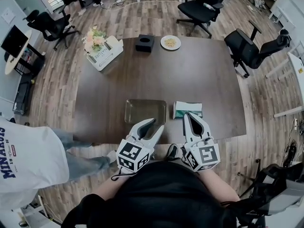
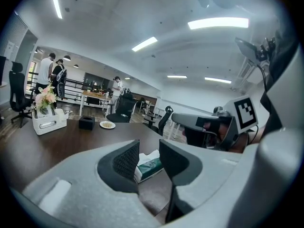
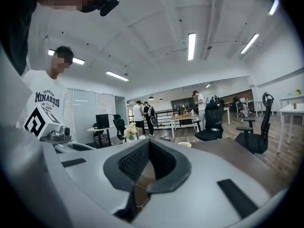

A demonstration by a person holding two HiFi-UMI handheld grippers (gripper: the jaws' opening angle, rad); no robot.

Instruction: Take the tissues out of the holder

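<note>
Closest in, the left gripper [image 1: 157,123] hangs over the table's near edge with its jaws parted and nothing between them, while the right gripper [image 1: 187,115] beside it has its jaws pressed together on nothing. Just beyond their tips the clear holder [image 1: 142,109] lies empty on the dark table [image 1: 199,70]. The green tissue pack [image 1: 192,107] rests on the tabletop just to the holder's right and apart from it, so the job looks done. The likeliest slip, I judge, comes from the right gripper, whose tip in the head view overlaps the pack's near side: a dip or careless swing could shove the light pack askew, against the holder or towards the table's edge. Some white tissue shows at the pack's end, and a tip brushing it could drag a sheet loose. The left gripper's open jaws could likewise catch the holder's near rim and skid it. Farther off, the black box [image 1: 144,42], plate [image 1: 170,42] and flower box [image 1: 102,51] stand well clear of any such mishap.
</note>
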